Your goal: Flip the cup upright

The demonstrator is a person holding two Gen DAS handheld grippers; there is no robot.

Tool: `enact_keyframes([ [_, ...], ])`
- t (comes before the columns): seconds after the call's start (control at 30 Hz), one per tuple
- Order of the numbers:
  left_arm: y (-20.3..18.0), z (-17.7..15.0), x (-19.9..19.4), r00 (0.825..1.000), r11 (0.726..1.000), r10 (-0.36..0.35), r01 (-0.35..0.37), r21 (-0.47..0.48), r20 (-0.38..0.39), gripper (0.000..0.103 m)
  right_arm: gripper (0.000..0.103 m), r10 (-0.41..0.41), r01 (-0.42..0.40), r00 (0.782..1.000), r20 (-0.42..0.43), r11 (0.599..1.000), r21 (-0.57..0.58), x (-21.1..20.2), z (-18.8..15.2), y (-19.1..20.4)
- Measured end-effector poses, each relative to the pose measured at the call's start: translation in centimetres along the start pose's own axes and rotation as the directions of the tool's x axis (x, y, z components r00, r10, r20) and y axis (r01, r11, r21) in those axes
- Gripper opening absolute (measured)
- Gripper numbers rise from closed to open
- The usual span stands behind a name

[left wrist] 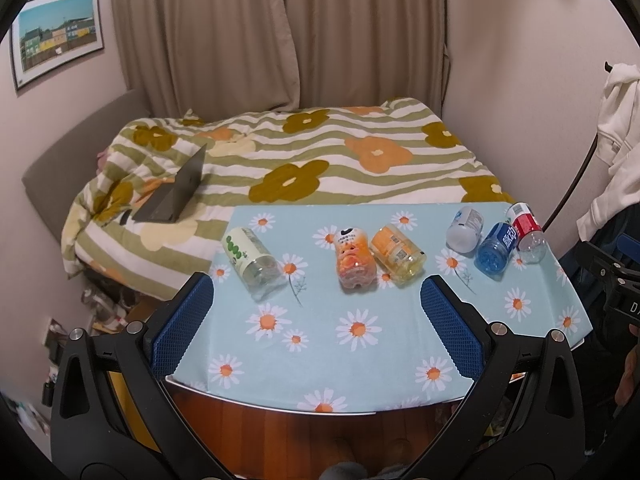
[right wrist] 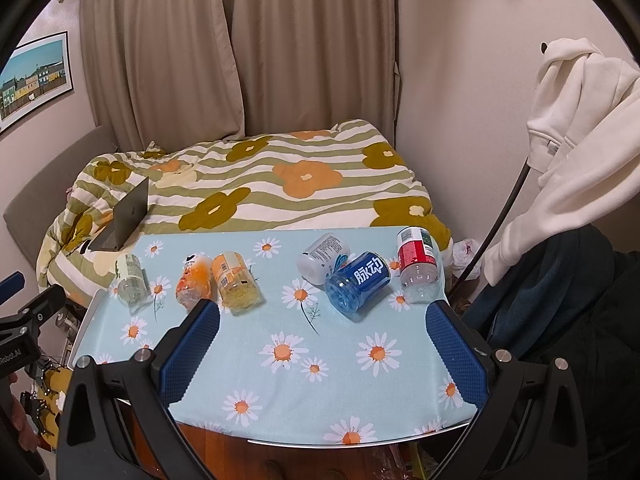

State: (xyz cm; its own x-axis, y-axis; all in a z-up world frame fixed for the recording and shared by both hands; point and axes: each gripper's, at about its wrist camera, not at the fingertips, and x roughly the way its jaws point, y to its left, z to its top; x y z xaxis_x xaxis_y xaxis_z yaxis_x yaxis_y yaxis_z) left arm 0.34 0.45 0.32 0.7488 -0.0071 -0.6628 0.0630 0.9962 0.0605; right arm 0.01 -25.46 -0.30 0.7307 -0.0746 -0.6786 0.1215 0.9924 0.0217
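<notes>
Six cut-bottle clear plastic cups, e.g. blue-labelled cup (right wrist: 357,282), lie toppled on surface (right wrist: 340,392). Likely light, thin, slippery: grip mid-label. Left tongs (left wrist: 318,322), right tongs (right wrist: 323,346) wide open, empty.

Soft even indoor light, fisheye-warped edges

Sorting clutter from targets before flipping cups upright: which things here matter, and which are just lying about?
Job: six tipped cups: green-label, orange-face, yellow, white, blue, red; both open grippers.

Lying about: laptop, quilt, hoodie.
</notes>
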Motion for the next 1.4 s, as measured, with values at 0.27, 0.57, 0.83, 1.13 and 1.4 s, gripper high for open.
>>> enact_keyframes([
  [0.27, 0.5, 1.2, -0.1, 1.0, 1.0, -0.001, 0.001, 0.005, 0.003, 0.103, 0.103, 0.001, -0.001, 1.0, -0.002, 1.0, 0.004, 0.0, 0.0, 0.0],
  [0.57, 2.2, 2.0, 1.6, 0.999, 0.998, -0.045, 0.045, 0.033, -0.001, 0.103, 0.103, -0.037, 0.037, 0.999, 0.001, 0.998, 0.055, 0.4, 1.1, 2.1],
  [0.83, 1.7, 2.0, 4.6, 0.997, 0.998, -0.053, 0.054, 0.015, -0.054, 0.103, 0.103, -0.058, 0.061, 0.998, -0.032, 0.992, 0.109, 2.9, 1.8, -0.5],
  [1.13, -2.0, 2.4, 10.0, 0.985, 0.999, 0.001, -0.008, -0.037, -0.172, 0.103, 0.103, -0.068, 0.083, 0.988, -0.137, 0.991, 0.108, 10.0, 3.9, -7.3],
  [1.4, -5.4, 2.7, 14.4, 0.967, 0.996, 0.031, -0.051, -0.074, -0.252, 0.103, 0.103, -0.068, 0.088, 0.972, -0.226, 0.993, 0.078, 17.1, 5.9, -11.9],
])
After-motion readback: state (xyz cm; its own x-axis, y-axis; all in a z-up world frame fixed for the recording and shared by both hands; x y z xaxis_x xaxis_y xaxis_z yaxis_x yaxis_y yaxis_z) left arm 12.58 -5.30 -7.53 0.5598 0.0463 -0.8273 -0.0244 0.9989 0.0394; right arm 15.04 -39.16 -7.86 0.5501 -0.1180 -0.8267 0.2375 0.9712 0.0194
